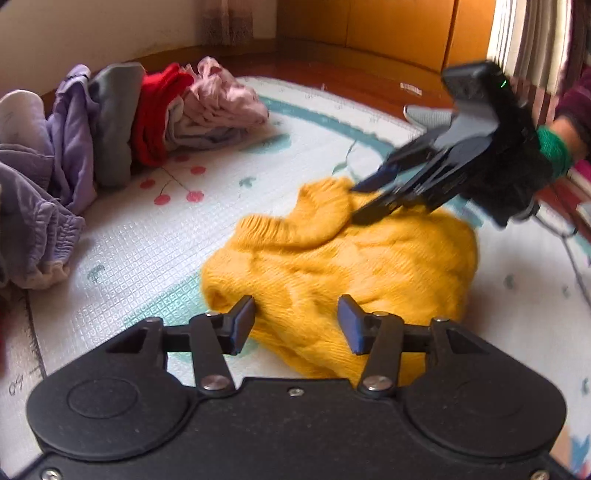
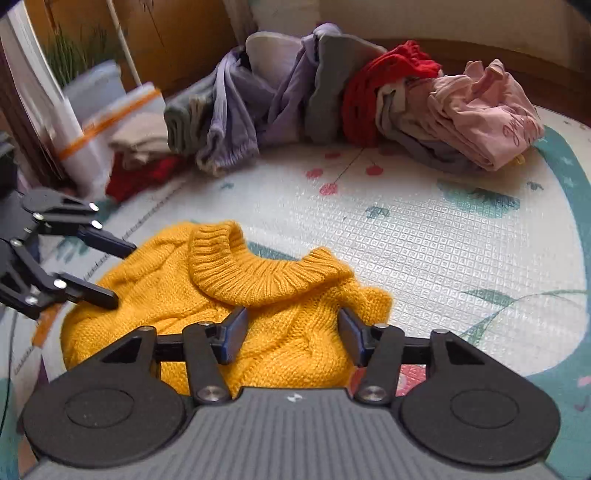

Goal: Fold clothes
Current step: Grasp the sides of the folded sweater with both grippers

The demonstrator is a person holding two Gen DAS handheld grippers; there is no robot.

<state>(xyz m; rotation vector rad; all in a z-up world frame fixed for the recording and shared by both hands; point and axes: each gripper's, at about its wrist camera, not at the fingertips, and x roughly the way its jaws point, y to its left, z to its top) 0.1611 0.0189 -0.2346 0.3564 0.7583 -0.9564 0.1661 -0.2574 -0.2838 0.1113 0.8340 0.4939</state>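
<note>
Two grippers work over one yellow sweater (image 2: 207,302), bunched low and centre on our play mat (image 2: 443,251) — white, embossed, teal-bordered, printed with cherries. Our left gripper (image 1: 295,325) hangs wide open at the sweater's near edge; our right gripper (image 2: 291,332) stands equally spread over the knit, gripping nothing. A clothes pile (image 2: 332,99) crosses the frame's top — beyond it, wood floor (image 1: 332,74) and yellow cabinets (image 1: 369,22).
</note>
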